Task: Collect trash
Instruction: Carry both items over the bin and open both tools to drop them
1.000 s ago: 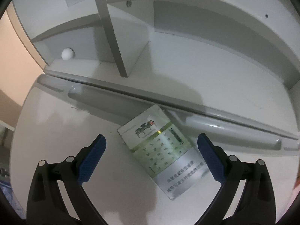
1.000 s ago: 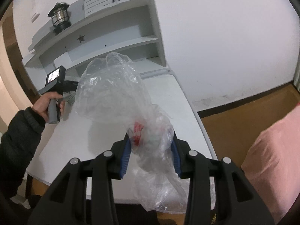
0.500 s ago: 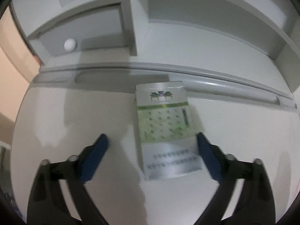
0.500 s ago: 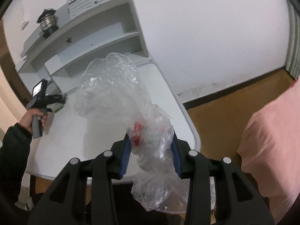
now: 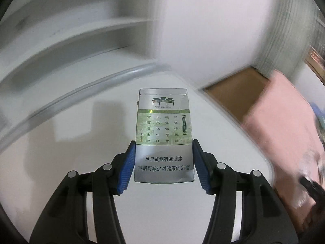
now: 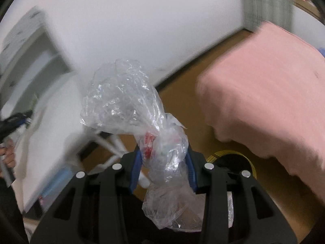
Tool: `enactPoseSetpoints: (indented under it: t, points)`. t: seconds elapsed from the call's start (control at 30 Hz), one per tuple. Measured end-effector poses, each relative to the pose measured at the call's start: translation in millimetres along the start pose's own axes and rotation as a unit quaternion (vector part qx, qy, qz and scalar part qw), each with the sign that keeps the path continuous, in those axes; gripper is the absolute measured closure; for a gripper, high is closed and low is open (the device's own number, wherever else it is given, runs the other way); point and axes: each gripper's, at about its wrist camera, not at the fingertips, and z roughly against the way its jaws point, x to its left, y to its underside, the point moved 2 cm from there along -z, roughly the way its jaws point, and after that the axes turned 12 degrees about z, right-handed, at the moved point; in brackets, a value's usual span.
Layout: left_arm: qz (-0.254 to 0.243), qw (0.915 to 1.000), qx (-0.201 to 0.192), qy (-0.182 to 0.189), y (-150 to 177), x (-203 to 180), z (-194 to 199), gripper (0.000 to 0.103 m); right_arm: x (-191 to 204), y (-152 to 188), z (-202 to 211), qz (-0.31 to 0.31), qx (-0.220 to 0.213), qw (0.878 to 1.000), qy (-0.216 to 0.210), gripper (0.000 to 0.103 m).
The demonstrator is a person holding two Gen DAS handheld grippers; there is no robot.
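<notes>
Between the right gripper's [image 6: 164, 163] pads bulges the crumpled plastic bag [image 6: 121, 99], pinched at its neck: soft, featherlight, likely slippery. Between the left gripper's [image 5: 163, 163] closing jaws sits the cigarette pack [image 5: 163, 134], its lower sides against the pads: light, stiff, probably crushable.

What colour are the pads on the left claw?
Blue pads, ribbed, clearest in the left wrist view.

Silver-green cigarette pack [image 5: 163, 136] lifted upright, crumpled clear bag [image 6: 130, 101]
</notes>
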Motion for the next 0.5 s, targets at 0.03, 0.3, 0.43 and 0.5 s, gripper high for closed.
enactPoseSetpoints:
  t: [0.03,0.3,0.43,0.5]
  points:
    - [-0.022,0.9996,0.003,0.020,5.7,-27.2,-3.0,0.050,-16.6,9.3,0.0,-0.019,0.009,1.000,0.014,0.065]
    - [-0.190,0.9700,0.047,0.145,103.3,-216.4,-20.9,0.050,-110.2,75.2,-2.9,-0.151,0.054,0.984,0.082,0.065]
    - [-0.249,0.9472,0.089,0.181,162.9,-249.8,-38.5,0.050,-131.7,98.1,-12.9,-0.189,0.074,0.976,0.077,0.065]
    - [-0.262,0.9410,0.111,0.183,177.5,-262.7,-54.6,0.050,-140.9,109.7,-19.6,-0.200,0.087,0.973,0.075,0.065]
